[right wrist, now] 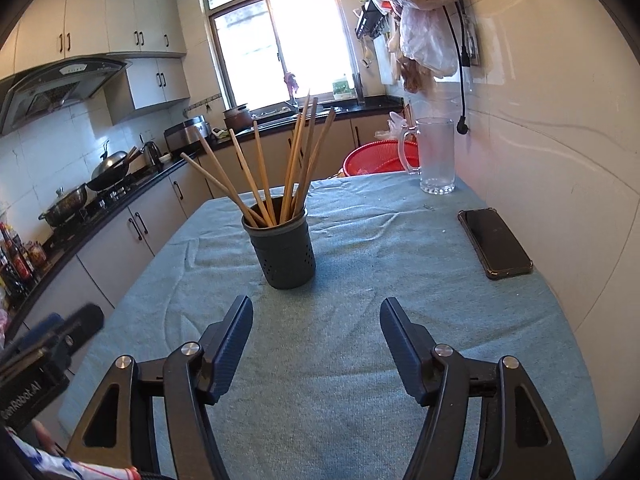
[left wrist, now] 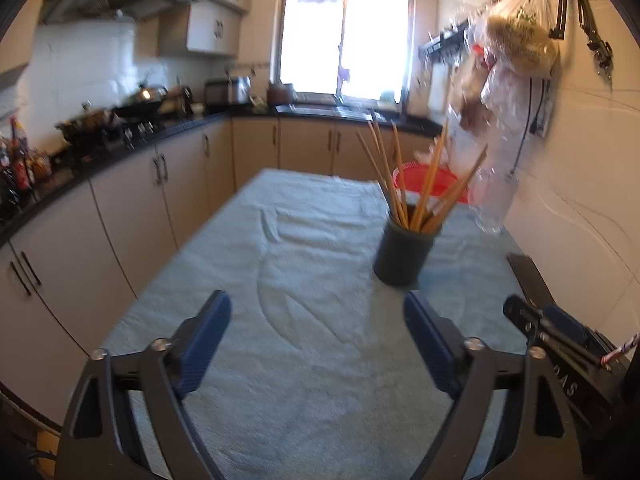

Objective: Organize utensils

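Note:
A dark perforated utensil holder (right wrist: pixel 282 250) stands upright on the blue-green cloth of the table (right wrist: pixel 360 272). Several wooden chopsticks (right wrist: pixel 292 168) stand in it, fanned outward. The holder also shows in the left wrist view (left wrist: pixel 404 254) with its chopsticks (left wrist: pixel 416 184). My left gripper (left wrist: pixel 318 314) is open and empty, above the cloth short of the holder. My right gripper (right wrist: pixel 316 318) is open and empty, just in front of the holder. The right gripper also shows at the right edge of the left wrist view (left wrist: pixel 560 332).
A black phone (right wrist: pixel 494 242) lies on the cloth near the right wall. A clear glass jug (right wrist: pixel 436 156) stands at the far right corner, a red basket (right wrist: pixel 378 158) behind the table. Kitchen counters with pots (right wrist: pixel 68 204) run along the left. Bags hang on the wall (right wrist: pixel 424 20).

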Available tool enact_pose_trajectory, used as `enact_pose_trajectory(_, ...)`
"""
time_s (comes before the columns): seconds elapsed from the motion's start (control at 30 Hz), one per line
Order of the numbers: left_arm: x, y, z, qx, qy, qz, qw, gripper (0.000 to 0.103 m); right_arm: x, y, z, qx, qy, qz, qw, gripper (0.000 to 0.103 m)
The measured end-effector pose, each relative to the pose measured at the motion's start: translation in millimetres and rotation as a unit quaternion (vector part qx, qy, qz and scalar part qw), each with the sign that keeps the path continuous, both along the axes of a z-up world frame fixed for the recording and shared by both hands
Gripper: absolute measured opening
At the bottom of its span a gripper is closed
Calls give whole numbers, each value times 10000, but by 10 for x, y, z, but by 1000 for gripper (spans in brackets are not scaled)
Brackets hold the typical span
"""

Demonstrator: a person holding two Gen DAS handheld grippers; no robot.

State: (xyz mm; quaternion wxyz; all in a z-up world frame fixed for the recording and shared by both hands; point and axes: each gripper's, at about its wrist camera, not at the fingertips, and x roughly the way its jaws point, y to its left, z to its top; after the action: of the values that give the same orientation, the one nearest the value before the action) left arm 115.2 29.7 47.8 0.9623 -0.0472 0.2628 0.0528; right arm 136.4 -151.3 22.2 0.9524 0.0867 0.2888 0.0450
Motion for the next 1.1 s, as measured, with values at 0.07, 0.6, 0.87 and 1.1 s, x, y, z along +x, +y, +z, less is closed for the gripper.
enact_pose_trajectory(0.07, -63, 0, 50, 87, -245, 133, 9996, 99, -37, 24, 5, -88, -42, -1, 10000, 72)
enact_pose_trajectory(0.6, -328, 160, 226, 215, -792, 457, 9956, 103, -222, 66, 21, -325, -152, -105, 9993, 75)
enact_pose_trajectory(0.87, -374, 98, 147, 160, -630, 322, 9974, 103, -290, 109, 17, -483, -185, -131, 9986, 78)
enact_pose_trajectory(1.1, -289, 93, 22, 297, -249, 419, 9984, 103, -287, 133, -9, -642, -168, -181, 9976, 78)
